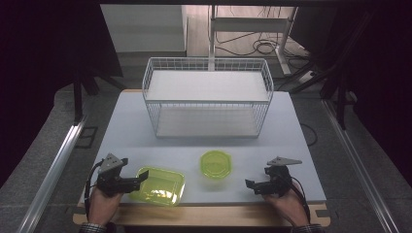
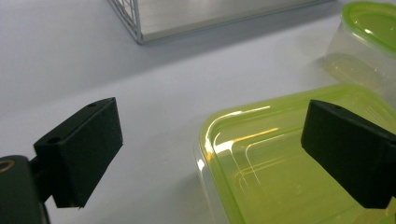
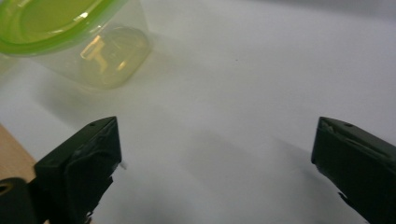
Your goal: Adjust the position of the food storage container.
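Near the table's front edge we hold both grippers wide open, empty: left gripper straddling the rectangular green container's rim, right gripper beside the octagonal container.

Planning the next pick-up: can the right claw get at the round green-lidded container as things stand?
Probably yes. The right claw is open and aimed toward the round container, with bare table between them and the rectangular container off on the far side.
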A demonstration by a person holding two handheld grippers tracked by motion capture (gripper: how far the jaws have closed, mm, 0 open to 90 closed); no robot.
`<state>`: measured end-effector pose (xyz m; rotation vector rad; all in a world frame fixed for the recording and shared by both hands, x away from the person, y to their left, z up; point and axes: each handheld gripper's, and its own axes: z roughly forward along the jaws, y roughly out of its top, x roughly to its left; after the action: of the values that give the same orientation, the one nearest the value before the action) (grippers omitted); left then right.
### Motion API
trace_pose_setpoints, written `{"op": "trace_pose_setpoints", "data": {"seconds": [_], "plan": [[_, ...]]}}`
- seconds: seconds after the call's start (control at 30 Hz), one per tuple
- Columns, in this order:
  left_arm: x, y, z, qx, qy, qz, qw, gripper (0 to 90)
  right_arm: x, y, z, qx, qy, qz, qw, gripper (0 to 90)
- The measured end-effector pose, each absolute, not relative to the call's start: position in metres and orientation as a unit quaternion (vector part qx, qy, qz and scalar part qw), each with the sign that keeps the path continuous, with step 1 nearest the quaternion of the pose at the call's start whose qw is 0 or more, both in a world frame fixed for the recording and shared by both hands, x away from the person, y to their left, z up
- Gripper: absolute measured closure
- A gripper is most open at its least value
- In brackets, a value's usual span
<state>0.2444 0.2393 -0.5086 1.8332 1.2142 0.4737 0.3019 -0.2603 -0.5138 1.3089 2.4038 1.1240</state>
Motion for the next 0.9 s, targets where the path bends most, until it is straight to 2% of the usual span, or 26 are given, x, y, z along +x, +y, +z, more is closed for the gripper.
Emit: {"op": "trace_pose_setpoints", "data": {"seconds": [0.27,0.67,0.8,0.9], "plan": [[0.241,0.229,-0.500,0.755,0.470,0.188,0.415,2.7,0.299,-0.255,-0.509,0.429,0.813,0.380,0.102,8.3],[0.235,0.230,-0.497,0.755,0.458,0.199,0.426,15.5,0.298,-0.256,-0.505,0.423,0.809,0.397,0.100,19.0],[0.234,0.239,-0.500,0.739,0.471,0.207,0.435,15.6,0.297,-0.256,-0.501,0.412,0.810,0.405,0.098,29.1],[0.235,0.246,-0.505,0.732,0.478,0.211,0.438,11.0,0.295,-0.255,-0.497,0.401,0.812,0.416,0.091,40.0]]}}
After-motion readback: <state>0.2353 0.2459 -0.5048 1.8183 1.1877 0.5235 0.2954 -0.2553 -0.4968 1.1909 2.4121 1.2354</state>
